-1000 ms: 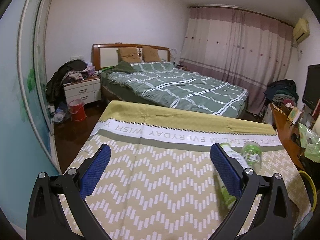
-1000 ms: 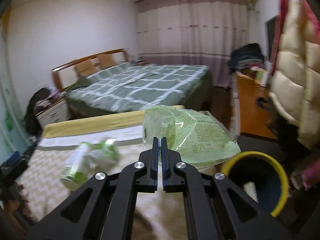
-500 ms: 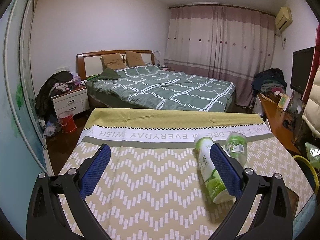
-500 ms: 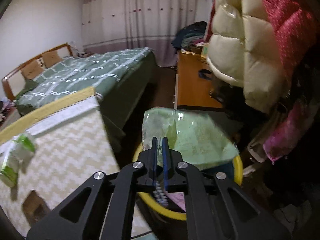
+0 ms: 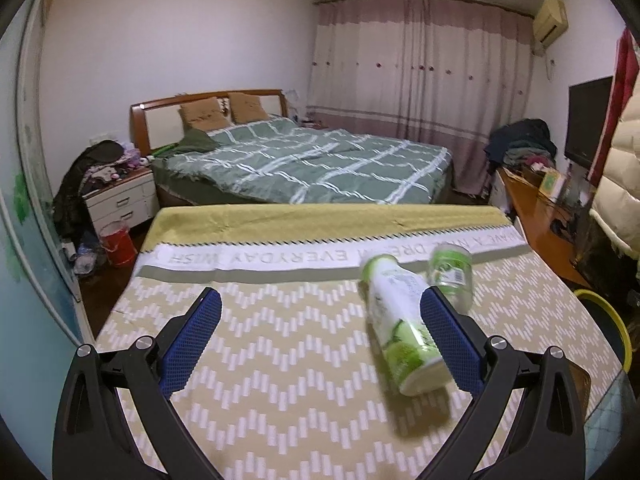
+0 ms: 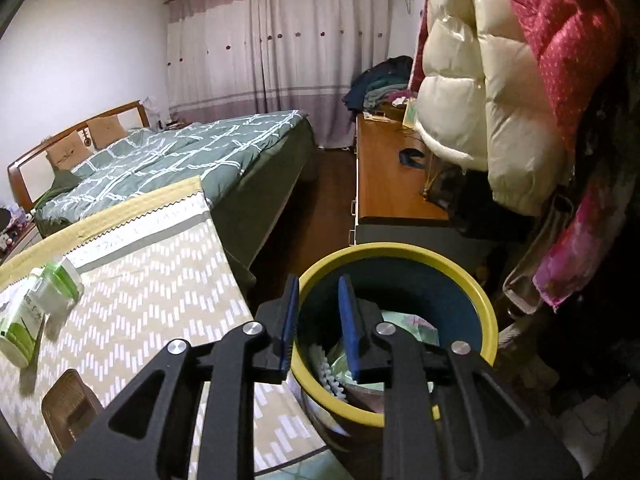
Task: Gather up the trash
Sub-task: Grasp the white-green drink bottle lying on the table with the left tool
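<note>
Your right gripper (image 6: 318,320) hangs over the near rim of the yellow-rimmed trash bin (image 6: 460,276), which stands on the floor just off the right edge of the table. Its jaws have just been opening and now stand narrowly apart with nothing between them. The green plastic bag (image 6: 416,326) lies inside the bin, apart from the blue pads, beside a white ridged item I cannot identify.

Your left gripper (image 5: 320,312) is held above the patterned tablecloth (image 5: 280,360) with its fingers spread wide and empty. A green-and-white bottle (image 5: 400,328) lies on its side on the cloth toward the right edge, just inside your right-hand pad (image 5: 448,332); whether the pad touches it I cannot tell. A small clear jar with a green label (image 5: 450,276) lies just beyond the bottle, near the lettered band at the far edge of the tablecloth.
</note>
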`<control>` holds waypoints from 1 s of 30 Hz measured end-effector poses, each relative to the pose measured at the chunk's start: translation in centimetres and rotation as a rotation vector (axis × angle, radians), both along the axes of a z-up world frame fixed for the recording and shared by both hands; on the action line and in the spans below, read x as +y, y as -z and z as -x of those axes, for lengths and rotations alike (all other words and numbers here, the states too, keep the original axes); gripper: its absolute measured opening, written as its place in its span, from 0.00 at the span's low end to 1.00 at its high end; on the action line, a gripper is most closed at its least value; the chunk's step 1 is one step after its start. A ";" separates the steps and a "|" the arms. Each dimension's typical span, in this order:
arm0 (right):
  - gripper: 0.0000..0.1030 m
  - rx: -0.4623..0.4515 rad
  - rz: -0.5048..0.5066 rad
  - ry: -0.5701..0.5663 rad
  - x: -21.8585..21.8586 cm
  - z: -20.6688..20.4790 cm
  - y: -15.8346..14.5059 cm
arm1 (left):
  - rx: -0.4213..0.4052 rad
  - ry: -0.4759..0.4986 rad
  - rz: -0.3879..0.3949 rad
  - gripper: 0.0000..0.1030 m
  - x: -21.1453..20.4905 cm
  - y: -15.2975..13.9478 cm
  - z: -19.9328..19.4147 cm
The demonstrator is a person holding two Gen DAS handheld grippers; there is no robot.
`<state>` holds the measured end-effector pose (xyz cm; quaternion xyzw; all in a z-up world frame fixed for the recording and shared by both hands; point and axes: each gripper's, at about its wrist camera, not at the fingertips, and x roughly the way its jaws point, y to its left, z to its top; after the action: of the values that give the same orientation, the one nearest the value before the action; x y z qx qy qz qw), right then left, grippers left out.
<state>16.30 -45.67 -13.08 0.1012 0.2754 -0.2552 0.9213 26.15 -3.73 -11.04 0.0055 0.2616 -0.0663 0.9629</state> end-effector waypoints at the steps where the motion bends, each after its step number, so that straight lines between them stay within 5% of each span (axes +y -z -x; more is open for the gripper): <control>1: 0.21 -0.002 -0.003 -0.003 0.0 0.0 0.0 | 0.008 0.009 0.001 0.95 -0.2 0.0 -0.1; 14: 0.30 -0.025 -0.017 -0.021 0.0 0.1 -0.3 | 0.208 0.078 0.058 0.95 -4.6 1.4 -2.1; 22: 0.30 -0.028 -0.046 -0.032 -0.3 0.1 -0.2 | 0.324 0.057 0.004 0.94 -7.1 4.6 -4.6; 30: 0.30 -0.021 -0.056 -0.039 -0.5 -0.1 -0.1 | 0.327 0.042 -0.032 0.70 -8.0 5.9 -5.6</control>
<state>16.41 -46.12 -12.94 0.1243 0.2748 -0.2283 0.9257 31.73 -11.68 -16.96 0.0155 0.4155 -0.0823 0.9057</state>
